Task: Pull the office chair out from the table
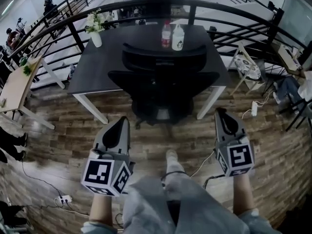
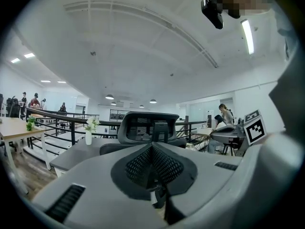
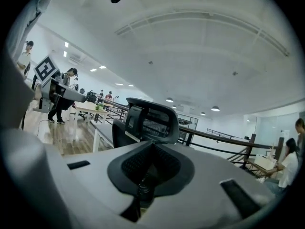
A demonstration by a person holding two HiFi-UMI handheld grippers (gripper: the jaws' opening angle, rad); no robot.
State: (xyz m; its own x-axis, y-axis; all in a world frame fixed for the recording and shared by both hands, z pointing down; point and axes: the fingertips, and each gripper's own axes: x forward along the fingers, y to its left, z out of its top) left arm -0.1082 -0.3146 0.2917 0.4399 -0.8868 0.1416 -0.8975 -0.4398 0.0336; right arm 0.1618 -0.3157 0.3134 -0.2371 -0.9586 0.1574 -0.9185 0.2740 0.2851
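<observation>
Desk (image 1: 14,84): pale wood, far left, at 9 o'clock of the table, well apart from it.
Vase (image 1: 96,37): white, holding flowers, upright near the table's 10 o'clock corner.
Left gripper (image 1: 120,123): jaws pressed together, nothing pinched. Held low at 7 o'clock of the chair, apart from it, pointing its way.
Table (image 1: 95,69): dark top on white legs, at 12 o'clock ahead, backed by a black railing (image 1: 74,34).
Chair (image 1: 163,79): black, pushed in at the table's near edge, backrest toward the grippers. Dead ahead in the left gripper view, nearer 11 o'clock in the right gripper view.
Bottles (image 1: 178,38): two, upright, side by side on the table at 12 o'clock of the chair.
Right gripper (image 1: 222,112): jaws closed tight, empty. At 5 o'clock of the chair, clear of it, near the table's right front leg.
</observation>
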